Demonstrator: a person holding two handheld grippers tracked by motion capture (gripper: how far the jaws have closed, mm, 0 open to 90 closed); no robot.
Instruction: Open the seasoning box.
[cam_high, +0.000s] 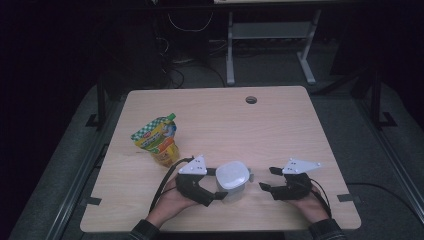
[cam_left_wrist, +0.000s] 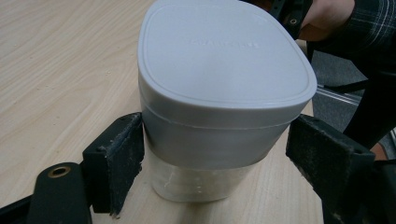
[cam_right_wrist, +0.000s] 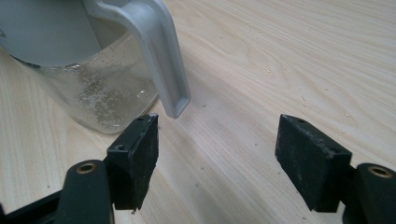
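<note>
Bracketing: left gripper (cam_high: 212, 184) has its jaws open on either side of the jug (cam_left_wrist: 224, 93), one pad near the wall, the other apart.
Right gripper (cam_right_wrist: 219, 154): jaws wide open, empty, just beside the jug's handle (cam_right_wrist: 161, 51).
Jug: stands upright on the table (cam_high: 280, 130), near the front edge, between the two grippers.
Lid (cam_high: 232, 175): grey, seated on top.
Handling: clear wall looks stiff and smooth, likely slippery; seemingly empty, so light.
Hold: squeeze the body below the lid, or take the handle.
Pouch (cam_high: 157, 139): well apart, left.
</note>
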